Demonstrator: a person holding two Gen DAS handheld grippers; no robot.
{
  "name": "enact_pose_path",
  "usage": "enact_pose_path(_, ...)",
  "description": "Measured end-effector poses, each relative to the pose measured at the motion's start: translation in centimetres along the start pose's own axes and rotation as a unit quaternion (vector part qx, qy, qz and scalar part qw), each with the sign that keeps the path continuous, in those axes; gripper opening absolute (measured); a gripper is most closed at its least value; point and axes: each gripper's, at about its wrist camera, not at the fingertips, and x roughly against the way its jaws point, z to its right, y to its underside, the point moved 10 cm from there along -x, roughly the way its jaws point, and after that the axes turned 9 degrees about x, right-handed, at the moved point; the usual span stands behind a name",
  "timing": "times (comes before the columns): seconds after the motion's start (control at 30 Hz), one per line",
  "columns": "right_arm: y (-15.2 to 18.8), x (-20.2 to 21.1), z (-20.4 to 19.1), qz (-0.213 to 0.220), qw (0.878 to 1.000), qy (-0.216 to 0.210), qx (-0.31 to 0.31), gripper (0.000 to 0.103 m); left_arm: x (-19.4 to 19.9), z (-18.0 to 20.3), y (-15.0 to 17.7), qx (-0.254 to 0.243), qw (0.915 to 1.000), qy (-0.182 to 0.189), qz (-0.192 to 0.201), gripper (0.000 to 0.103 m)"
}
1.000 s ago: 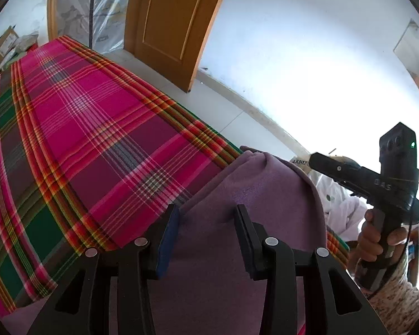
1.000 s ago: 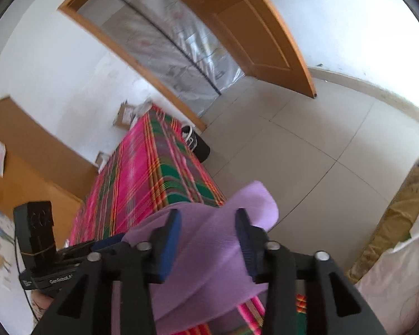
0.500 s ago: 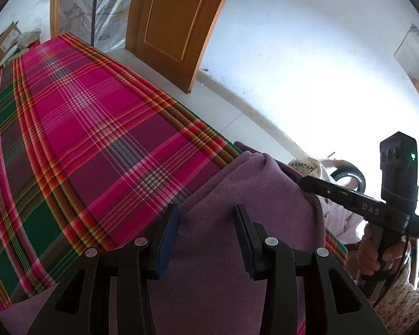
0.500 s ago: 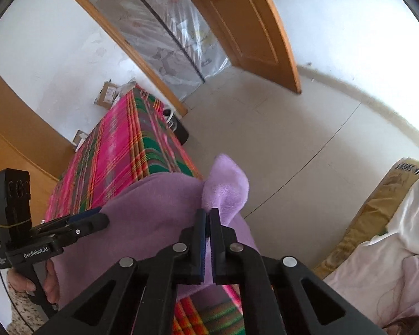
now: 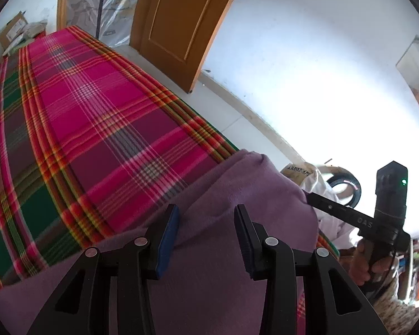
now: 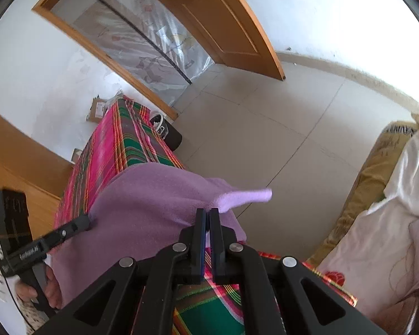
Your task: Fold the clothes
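Through my left wrist camera, the purple fleece garment (image 5: 237, 209) lay straight ahead of and beneath my left gripper (image 5: 206, 223), draped over the near end of the pink plaid bedspread (image 5: 83, 125), its bulk running from my jaws toward the right edge of the bedspread. My left jaws stood spread wide, fleece showing between and under them; whether the pads touched it I could not tell, and they pinched nothing. My right gripper (image 5: 315, 199) met the far right edge of the fleece, so that edge was nearer my right hand. Through my right wrist camera, my right gripper (image 6: 208, 217) had its jaws pressed together on a fold of the purple fleece garment (image 6: 153, 203), a loose flap sticking out past them over the tiled floor (image 6: 265, 128). My left gripper (image 6: 83, 224) sat at the garment's opposite side, toward the wooden headboard (image 6: 14, 153). I judged the pinched edge was ready to be carried back over the bedspread.
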Motion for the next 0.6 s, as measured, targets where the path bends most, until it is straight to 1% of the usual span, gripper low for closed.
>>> enact_pose_path(0.1, -0.7, 0.4, 1.4, 0.017, 0.999, 0.019, -0.022, 0.005, 0.6, 0.0, 0.4, 0.006, 1.0, 0.006, 0.004, 0.042)
enact_pose_path(0.2, -1.8, 0.3, 0.1, 0.03, 0.999, -0.018, -0.007, 0.005, 1.0, 0.2, 1.1, 0.01, 0.9998, 0.016, 0.007, 0.042)
enact_pose_path(0.27, -2.7, -0.6, -1.5, 0.028, 0.999, -0.033, 0.019, 0.012, 1.3, 0.6, 1.7, 0.011, 0.9996, 0.024, 0.007, 0.042)
enact_pose_path(0.33, -3.8, -1.6, -3.0, 0.026, 0.998, -0.048, 0.043, 0.031, 1.5, 1.1, 2.4, 0.008, 0.9995, 0.029, 0.007, 0.042)
enact_pose_path(0.4, -4.7, -2.9, -4.7, 0.018, 0.995, -0.068, 0.065, 0.039, 1.6, 1.6, 3.1, 0.001, 0.9995, 0.031, 0.006, 0.042)
enact_pose_path(0.5, -5.6, -4.6, -6.7, -0.001, 0.992, -0.086, 0.088, 0.04, 1.5, 2.6, 4.1, -0.013, 0.9992, 0.037, -0.001, 0.042)
enact_pose_path(0.6, -5.5, -6.1, -8.2, -0.024, 0.989, -0.094, 0.111, 0.04, 1.5, 3.2, 4.9, -0.017, 0.9987, 0.048, -0.009, 0.042)
